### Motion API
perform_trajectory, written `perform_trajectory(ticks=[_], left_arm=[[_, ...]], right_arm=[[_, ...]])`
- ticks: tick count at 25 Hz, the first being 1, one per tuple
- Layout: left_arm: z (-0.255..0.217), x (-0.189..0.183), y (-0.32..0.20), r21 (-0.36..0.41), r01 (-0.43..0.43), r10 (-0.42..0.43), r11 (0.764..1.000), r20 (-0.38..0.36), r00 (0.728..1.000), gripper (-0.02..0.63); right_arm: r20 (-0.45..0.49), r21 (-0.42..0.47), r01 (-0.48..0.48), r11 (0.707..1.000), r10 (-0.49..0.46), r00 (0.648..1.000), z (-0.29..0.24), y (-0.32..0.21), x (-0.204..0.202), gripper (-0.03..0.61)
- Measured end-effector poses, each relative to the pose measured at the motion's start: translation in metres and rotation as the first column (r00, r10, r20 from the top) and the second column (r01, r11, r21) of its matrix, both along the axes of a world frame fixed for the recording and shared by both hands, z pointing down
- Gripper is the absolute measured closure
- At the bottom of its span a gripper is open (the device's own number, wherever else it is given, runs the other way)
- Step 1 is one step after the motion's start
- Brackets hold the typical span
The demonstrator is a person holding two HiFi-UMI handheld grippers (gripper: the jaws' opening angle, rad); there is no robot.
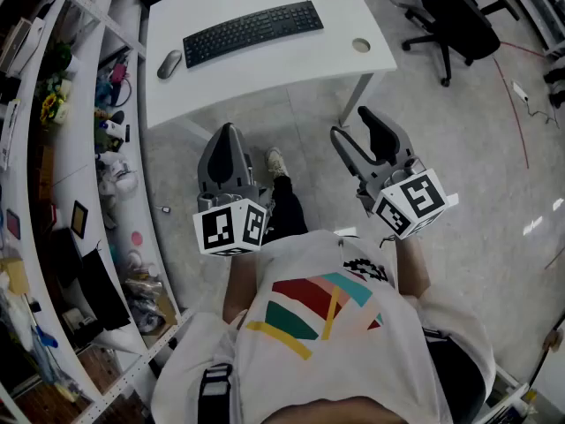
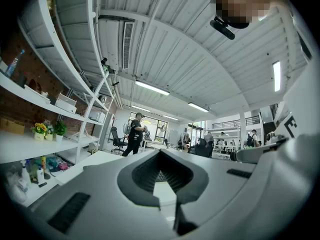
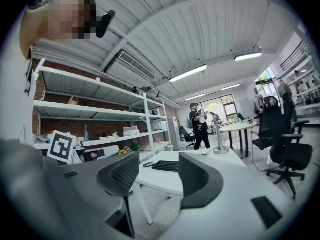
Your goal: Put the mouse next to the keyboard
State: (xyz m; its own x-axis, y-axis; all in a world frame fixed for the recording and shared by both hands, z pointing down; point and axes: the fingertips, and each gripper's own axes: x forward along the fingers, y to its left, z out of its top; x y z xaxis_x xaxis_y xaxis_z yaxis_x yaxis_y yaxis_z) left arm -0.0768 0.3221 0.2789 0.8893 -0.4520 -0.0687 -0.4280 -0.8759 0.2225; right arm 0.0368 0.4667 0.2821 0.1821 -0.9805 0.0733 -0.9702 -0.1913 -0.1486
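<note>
**Reach for the mouse, straddle before pinching**

Step up to the white table. Lower the right gripper, spread wide and empty, over the mouse. Straddle its sides squarely, then pinch gently. Hold the left gripper, pressed together on nothing, clear. Look for a small, grey, rounded mouse on the table, near the black keyboard's left end, not touching it.

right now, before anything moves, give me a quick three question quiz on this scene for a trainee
1. True or false: the mouse lies on the floor.
2. Which gripper has its jaws apart? A, left gripper; B, right gripper.
3. In the head view, at which end of the keyboard is the mouse?
Key: 1 false, it lies on the white table. 2 B. 3 The left end.
</note>
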Motion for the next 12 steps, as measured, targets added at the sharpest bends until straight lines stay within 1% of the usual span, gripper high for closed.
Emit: perform_trajectory(ticks=[3, 6, 8, 10, 12], left_arm=[[-0.004, 0.023, -0.068, -0.007, 0.027, -0.027, 1.0, 0.004, 1.0, 0.568], [-0.007, 0.048, -0.151, -0.028, 0.066, -0.066, 0.997, 0.0, 0.998, 0.568], [-0.01, 0.064, -0.203, -0.033, 0.088, -0.087, 0.996, 0.007, 0.996, 0.568], [-0.013, 0.073, -0.25, -0.012, 0.114, -0.114, 0.993, 0.024, 0.993, 0.568], [-0.013, 0.076, -0.292, -0.004, 0.152, -0.152, 0.988, 0.033, 0.988, 0.568]], right_arm=[[0.002, -0.017, 0.121, 0.992, -0.121, 0.993, -0.013, -0.078, 0.018, 0.341], [-0.05, -0.037, 0.175, 0.984, -0.177, 0.983, -0.03, -0.165, 0.048, 0.341], [-0.064, -0.047, 0.205, 0.978, -0.208, 0.976, -0.037, -0.224, 0.066, 0.341], [-0.052, -0.049, 0.258, 0.965, -0.261, 0.964, -0.041, -0.281, 0.074, 0.341], [-0.078, -0.084, 0.328, 0.941, -0.334, 0.939, -0.038, -0.332, 0.074, 0.341]])
